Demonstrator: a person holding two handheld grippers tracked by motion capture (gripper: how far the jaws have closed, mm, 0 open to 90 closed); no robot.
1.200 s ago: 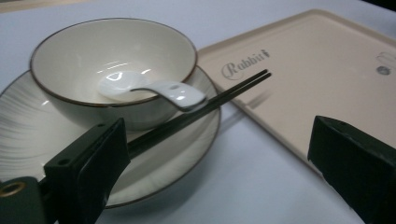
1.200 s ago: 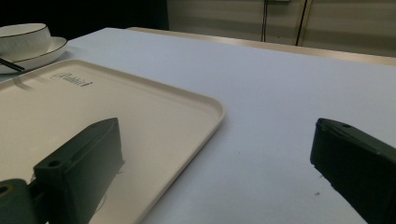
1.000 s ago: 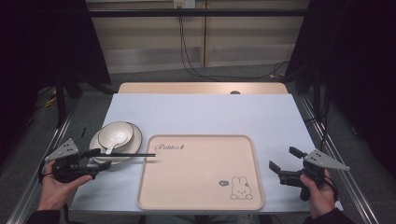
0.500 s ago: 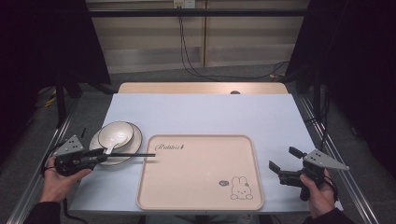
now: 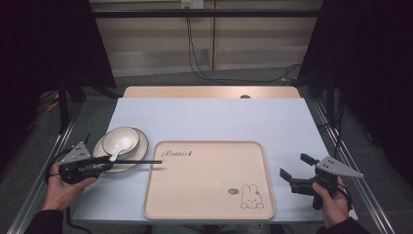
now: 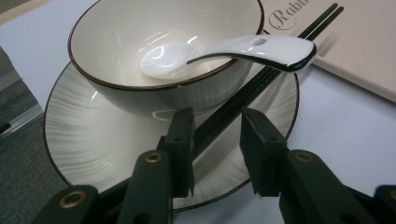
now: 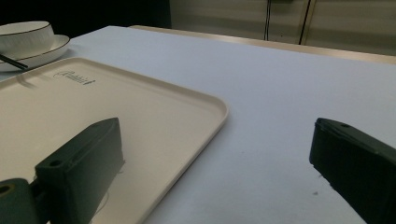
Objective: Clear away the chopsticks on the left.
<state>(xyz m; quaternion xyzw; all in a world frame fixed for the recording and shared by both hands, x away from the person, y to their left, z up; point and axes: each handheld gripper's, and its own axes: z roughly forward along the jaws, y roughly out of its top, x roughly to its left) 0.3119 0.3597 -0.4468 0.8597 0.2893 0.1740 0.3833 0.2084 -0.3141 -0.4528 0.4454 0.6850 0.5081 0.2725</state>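
A white bowl (image 5: 121,139) (image 6: 163,42) with a dark rim stands on a white plate (image 5: 100,148) (image 6: 93,135) at the table's left. A white spoon (image 5: 116,152) (image 6: 261,46) lies in the bowl, its handle over the rim. Black chopsticks (image 5: 141,162) (image 6: 280,60) rest across the plate, tips over the corner of the beige rabbit tray (image 5: 209,185) (image 7: 116,107). My left gripper (image 5: 104,163) (image 6: 217,121) is open, with a jaw on each side of the chopsticks' near end. My right gripper (image 5: 295,165) (image 7: 217,126) is open and empty right of the tray.
The pale blue table top (image 5: 219,117) stretches beyond the tray to a wooden strip at the far edge. Metal rails run along both table sides. Cables hang down the back wall. The bowl (image 7: 23,30) stands far left in the right gripper view.
My left gripper has slid right toward the plate until its jaws straddle the chopsticks' end. The chopsticks, bowl, tray and right gripper have stayed put.
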